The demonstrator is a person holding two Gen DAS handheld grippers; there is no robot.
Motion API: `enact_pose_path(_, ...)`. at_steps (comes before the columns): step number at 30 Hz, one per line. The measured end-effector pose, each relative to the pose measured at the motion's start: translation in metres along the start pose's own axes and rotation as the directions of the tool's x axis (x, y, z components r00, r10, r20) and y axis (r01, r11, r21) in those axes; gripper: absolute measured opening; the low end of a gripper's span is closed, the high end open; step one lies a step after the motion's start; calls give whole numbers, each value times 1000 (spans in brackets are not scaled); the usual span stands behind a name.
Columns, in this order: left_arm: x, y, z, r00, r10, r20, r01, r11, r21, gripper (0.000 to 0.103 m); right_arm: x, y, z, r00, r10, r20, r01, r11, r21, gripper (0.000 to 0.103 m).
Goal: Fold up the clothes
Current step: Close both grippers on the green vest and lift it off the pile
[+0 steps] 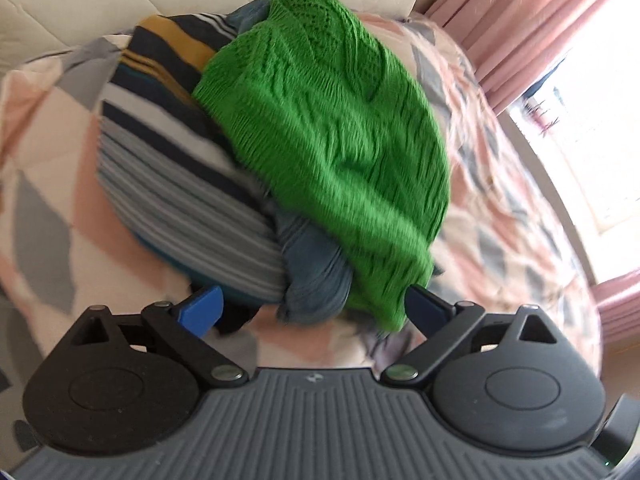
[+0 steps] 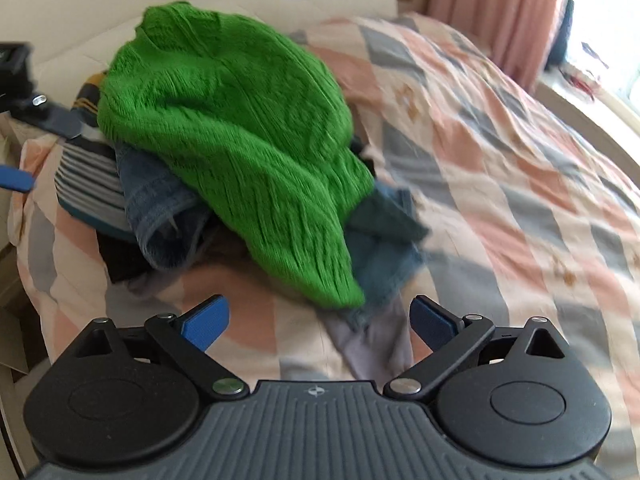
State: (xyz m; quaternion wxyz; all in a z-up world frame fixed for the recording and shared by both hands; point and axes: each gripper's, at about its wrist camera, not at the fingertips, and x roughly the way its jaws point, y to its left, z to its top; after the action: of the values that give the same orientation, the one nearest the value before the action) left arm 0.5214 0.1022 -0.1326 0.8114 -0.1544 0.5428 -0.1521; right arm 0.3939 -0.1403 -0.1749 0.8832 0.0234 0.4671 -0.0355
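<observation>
Both wrist cameras looked forward over spread blue fingers, close above a quilted bed (image 2: 500, 168). The left view faced the clothes pile (image 1: 256, 184) at 12 o'clock; the right saw the same pile (image 2: 224, 152) toward 11 o'clock.

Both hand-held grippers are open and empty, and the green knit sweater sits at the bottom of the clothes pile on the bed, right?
Not quite. The green knit sweater lies on top of the clothes pile, as the right wrist view shows. Both the left hand-held gripper and the right hand-held gripper are open and empty.
</observation>
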Motion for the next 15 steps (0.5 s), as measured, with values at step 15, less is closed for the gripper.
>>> enact_pose_path(15,62,60,94,988,-119,94,143,939,-312,91,69,-55,150,949,256,185,-271,961,60,96)
